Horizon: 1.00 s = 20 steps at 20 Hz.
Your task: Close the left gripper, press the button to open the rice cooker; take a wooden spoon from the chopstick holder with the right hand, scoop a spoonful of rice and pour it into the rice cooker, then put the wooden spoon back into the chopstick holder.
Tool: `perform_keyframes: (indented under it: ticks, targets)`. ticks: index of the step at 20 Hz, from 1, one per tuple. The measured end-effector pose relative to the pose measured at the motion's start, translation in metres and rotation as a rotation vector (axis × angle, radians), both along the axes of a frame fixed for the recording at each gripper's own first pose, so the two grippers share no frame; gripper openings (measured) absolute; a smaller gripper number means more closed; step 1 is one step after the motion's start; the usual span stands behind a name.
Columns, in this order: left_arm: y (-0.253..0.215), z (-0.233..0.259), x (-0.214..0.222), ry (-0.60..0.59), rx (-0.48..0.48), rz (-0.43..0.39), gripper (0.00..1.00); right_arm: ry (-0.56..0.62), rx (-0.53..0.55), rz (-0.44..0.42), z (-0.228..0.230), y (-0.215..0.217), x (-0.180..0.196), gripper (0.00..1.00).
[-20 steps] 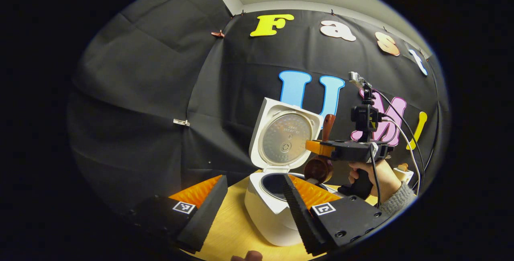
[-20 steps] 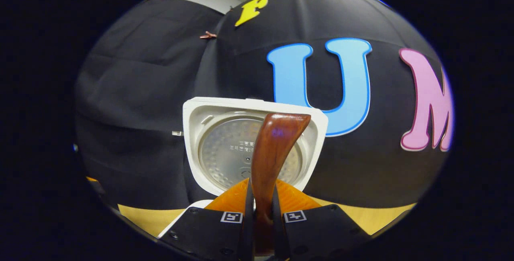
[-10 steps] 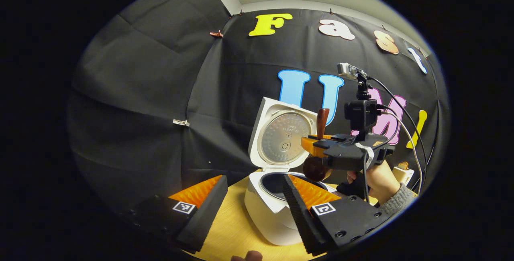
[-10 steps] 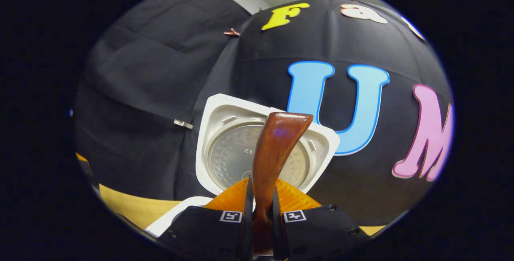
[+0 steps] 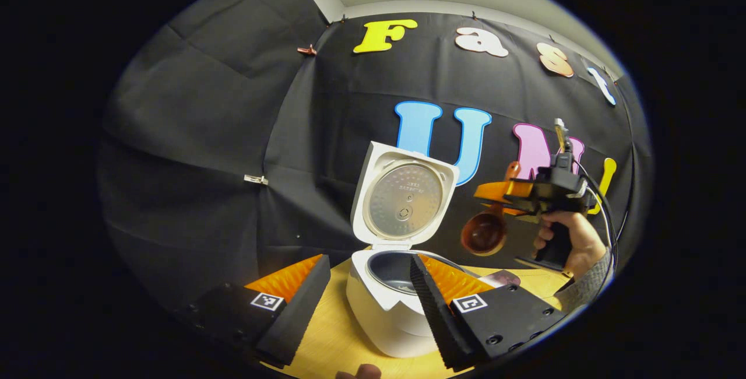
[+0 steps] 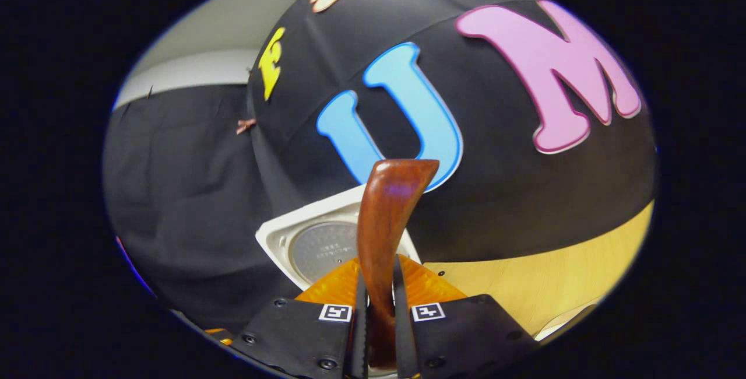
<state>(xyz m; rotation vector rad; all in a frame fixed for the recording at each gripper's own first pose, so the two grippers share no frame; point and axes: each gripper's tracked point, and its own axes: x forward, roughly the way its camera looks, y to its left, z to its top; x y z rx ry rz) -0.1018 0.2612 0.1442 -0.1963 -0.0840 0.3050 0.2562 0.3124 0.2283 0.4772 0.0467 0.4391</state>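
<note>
The white rice cooker [image 5: 379,309] stands on the wooden table with its lid [image 5: 402,198] raised upright and the dark inner pot [image 5: 396,265] showing. My left gripper [image 5: 361,309] is open, with one finger on each side of the cooker's front. To the right of the cooker and above the table, my right gripper [image 5: 507,192] is shut on the wooden spoon's handle. The spoon's round bowl [image 5: 484,233] hangs below it, right of the pot. In the right gripper view the brown handle [image 6: 387,221] rises between the fingers of my right gripper [image 6: 379,320], with the lid [image 6: 315,245] behind it.
A hand [image 5: 568,245] in a grey sleeve holds the right gripper, with cables trailing from it. A dark reddish thing [image 5: 501,279] lies on the table [image 5: 338,332] right of the cooker. Bare tabletop [image 6: 553,280] slopes across the tilted right gripper view.
My right gripper has carried the spoon from over the cooker's pot to the right, and it has rolled, so its view now tilts. The left gripper has barely moved.
</note>
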Motion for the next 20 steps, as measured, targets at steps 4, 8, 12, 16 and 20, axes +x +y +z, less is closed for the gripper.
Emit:
perform_keyframes:
  ticks: [4,8,12,16,20]
  targets:
    - [-0.015,0.004,0.008,-0.005,0.013,-0.025,0.90,-0.053,0.005,-0.113,0.017,-0.092,-0.021,0.22]
    - [-0.033,0.006,0.021,-0.013,0.001,-0.059,0.90,-0.075,-0.033,-0.228,0.015,-0.184,-0.060,0.18]
    - [-0.053,0.006,0.034,-0.016,0.000,-0.087,0.90,-0.087,-0.052,-0.353,0.012,-0.272,-0.100,0.18]
    - [-0.074,0.010,0.044,-0.022,0.005,-0.116,0.90,-0.071,-0.066,-0.472,-0.007,-0.354,-0.141,0.18]
    - [-0.091,0.017,0.053,-0.031,0.013,-0.136,0.90,-0.035,-0.104,-0.576,-0.039,-0.413,-0.169,0.18]
